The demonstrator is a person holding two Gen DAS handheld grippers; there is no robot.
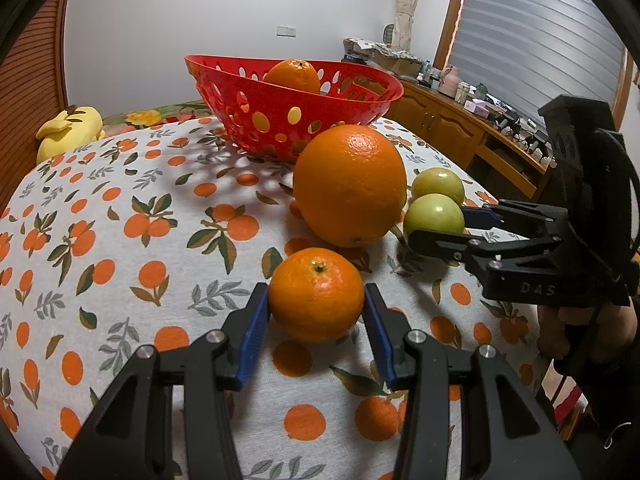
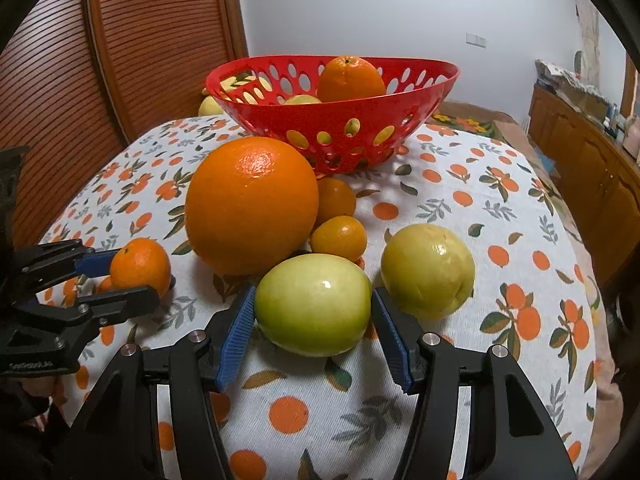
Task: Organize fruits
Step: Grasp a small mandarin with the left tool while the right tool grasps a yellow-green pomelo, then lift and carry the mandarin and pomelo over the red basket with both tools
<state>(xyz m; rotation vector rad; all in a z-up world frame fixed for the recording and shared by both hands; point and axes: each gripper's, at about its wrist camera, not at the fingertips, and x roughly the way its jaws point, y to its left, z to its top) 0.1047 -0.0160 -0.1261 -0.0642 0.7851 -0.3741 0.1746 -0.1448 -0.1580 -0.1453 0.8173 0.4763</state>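
My left gripper (image 1: pixel 316 304) straddles a small orange mandarin (image 1: pixel 316 294) on the table; its blue pads sit at the fruit's sides, touching or nearly so. My right gripper (image 2: pixel 314 320) likewise straddles a green apple (image 2: pixel 313 304); it shows in the left wrist view (image 1: pixel 434 218) too. A large orange (image 1: pixel 350 186) lies between them. A second green-yellow apple (image 2: pixel 427 270) lies right of the held one. Two more small mandarins (image 2: pixel 339 238) sit behind. A red perforated basket (image 1: pixel 256 92) at the back holds an orange (image 1: pixel 293 76) and pale fruit.
The table carries an orange-print cloth (image 1: pixel 120 240). A yellow plush toy (image 1: pixel 68 130) lies beyond its far left edge. A wooden sideboard (image 1: pixel 452 120) with clutter runs along the right. A slatted wooden door (image 2: pixel 120 60) stands behind.
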